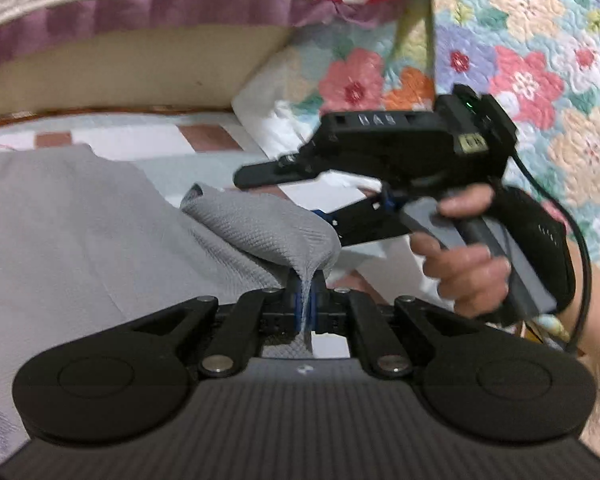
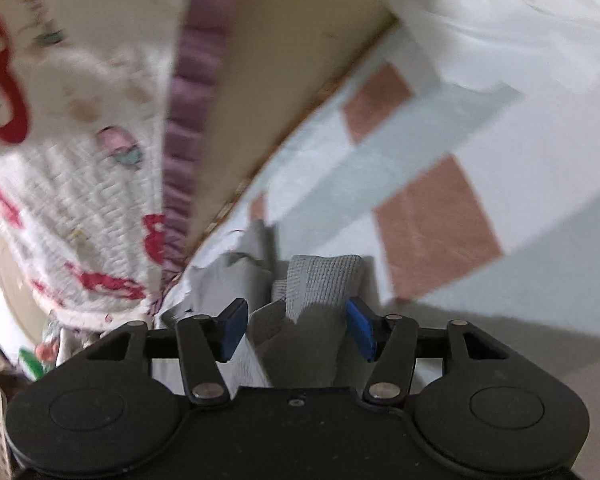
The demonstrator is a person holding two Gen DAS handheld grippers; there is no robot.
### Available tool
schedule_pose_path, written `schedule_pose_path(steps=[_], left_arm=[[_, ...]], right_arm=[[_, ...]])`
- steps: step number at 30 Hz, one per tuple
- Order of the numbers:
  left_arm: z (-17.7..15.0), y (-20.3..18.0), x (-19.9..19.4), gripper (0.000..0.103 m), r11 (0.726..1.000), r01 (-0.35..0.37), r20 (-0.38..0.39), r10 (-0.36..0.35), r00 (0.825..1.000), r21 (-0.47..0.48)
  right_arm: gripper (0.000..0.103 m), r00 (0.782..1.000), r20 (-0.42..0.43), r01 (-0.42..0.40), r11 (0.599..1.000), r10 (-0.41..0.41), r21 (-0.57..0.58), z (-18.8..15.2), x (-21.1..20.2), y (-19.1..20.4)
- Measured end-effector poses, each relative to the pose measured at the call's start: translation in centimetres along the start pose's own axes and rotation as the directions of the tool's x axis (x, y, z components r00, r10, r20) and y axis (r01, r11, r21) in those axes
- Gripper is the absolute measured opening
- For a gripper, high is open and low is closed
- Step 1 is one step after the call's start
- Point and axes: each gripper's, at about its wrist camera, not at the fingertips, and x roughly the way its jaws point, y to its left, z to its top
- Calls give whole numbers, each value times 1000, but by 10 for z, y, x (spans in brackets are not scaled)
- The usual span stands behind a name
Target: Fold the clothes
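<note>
A grey knit garment (image 1: 80, 216) lies spread on the bed at the left of the left wrist view. My left gripper (image 1: 306, 304) is shut on a bunched fold of it (image 1: 268, 228) and lifts that edge. My right gripper (image 1: 300, 196) shows in the same view, held by a hand (image 1: 468, 268), its fingers reaching in at the lifted fold. In the right wrist view my right gripper (image 2: 296, 328) is open, blue pads (image 2: 360, 328) apart, with the grey garment (image 2: 320, 280) lying between them.
The bed sheet (image 1: 204, 136) is white with pink and pale blue squares. A beige headboard (image 1: 140, 68) and a purple-trimmed quilt (image 1: 140, 12) stand behind. A floral quilt (image 1: 540, 60) lies at the right. A black cable (image 1: 580, 240) hangs from the right gripper.
</note>
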Motion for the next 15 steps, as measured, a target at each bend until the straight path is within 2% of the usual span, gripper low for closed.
schedule_pose_path(steps=[4,7,10,11,12,13,15], left_arm=[[-9,-12,4,4,996,1,-22,0,1000,86],[-13,-14,6,4,994,4,-34,0,999,112],[-13,-12,7,4,994,9,-41,-4,999,111],[-12,-13,7,4,993,3,-38,1,999,117],[-11,-14,6,5,992,-3,-34,7,999,124],[-10,-16,4,8,991,-12,-22,15,1000,131],[-5,-20,-6,30,991,-24,34,19,999,133]], right_arm=[[66,998,-56,3,999,0,49,2,5,-8],[68,993,-109,53,998,-56,-26,3,15,0],[68,996,-73,51,996,-57,-78,8,24,7],[50,997,-47,53,994,-58,-100,9,26,9],[7,998,-20,62,990,-65,-129,10,27,12],[7,997,13,73,984,-71,-162,12,25,15],[7,994,110,22,979,1,-204,19,6,24]])
